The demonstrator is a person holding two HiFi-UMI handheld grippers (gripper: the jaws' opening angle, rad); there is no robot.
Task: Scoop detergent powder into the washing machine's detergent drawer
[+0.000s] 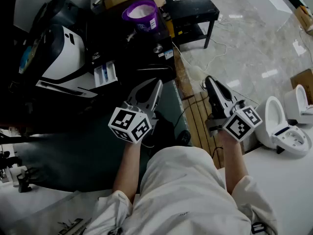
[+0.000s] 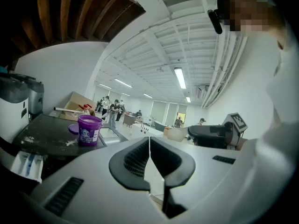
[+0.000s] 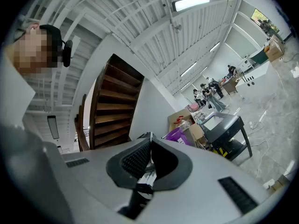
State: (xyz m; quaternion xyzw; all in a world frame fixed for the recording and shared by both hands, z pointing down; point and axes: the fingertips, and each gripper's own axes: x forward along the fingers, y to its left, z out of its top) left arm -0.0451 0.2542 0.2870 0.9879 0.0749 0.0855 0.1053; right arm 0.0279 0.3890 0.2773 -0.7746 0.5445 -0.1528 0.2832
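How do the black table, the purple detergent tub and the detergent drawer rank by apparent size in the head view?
Largest: black table.
Middle: purple detergent tub.
Smallest: detergent drawer, somewhat smaller than the tub.

Detergent tub (image 1: 143, 14) on worktop (image 1: 122, 43) — drawer (image 1: 105, 74) nearer, leftward.

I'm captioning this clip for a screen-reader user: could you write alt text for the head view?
Seen from above, a person holds the left gripper and right gripper, both shut and empty, short of a washing machine whose detergent drawer is pulled open. An open purple tub of white powder stands beyond it.
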